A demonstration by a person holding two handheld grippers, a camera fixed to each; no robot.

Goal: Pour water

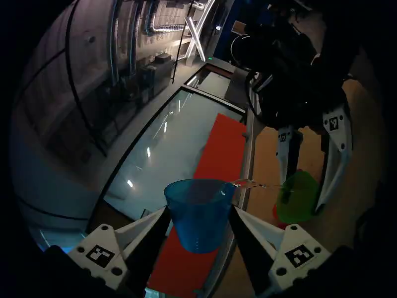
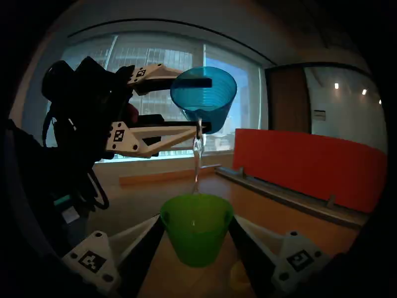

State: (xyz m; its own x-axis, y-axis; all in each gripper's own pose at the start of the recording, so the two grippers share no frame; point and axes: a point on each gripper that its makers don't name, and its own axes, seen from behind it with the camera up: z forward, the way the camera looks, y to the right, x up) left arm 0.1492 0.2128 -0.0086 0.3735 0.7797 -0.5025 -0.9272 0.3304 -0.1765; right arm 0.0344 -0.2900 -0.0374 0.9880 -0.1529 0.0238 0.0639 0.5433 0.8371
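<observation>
Two cups in play. Left gripper (image 1: 199, 209) clamped on tilted blue cup (image 1: 198, 233) between its fingers. Water stream (image 2: 197, 159) falls into green cup (image 2: 197, 241), pinched upright in right gripper (image 2: 197, 219) just below. Cups look thin, light, probably squashy: hold mid-wall, gentle squeeze.

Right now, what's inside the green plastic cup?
A thin water stream from the tilted blue plastic cup falls into the green plastic cup; its wall hides the water level.
</observation>
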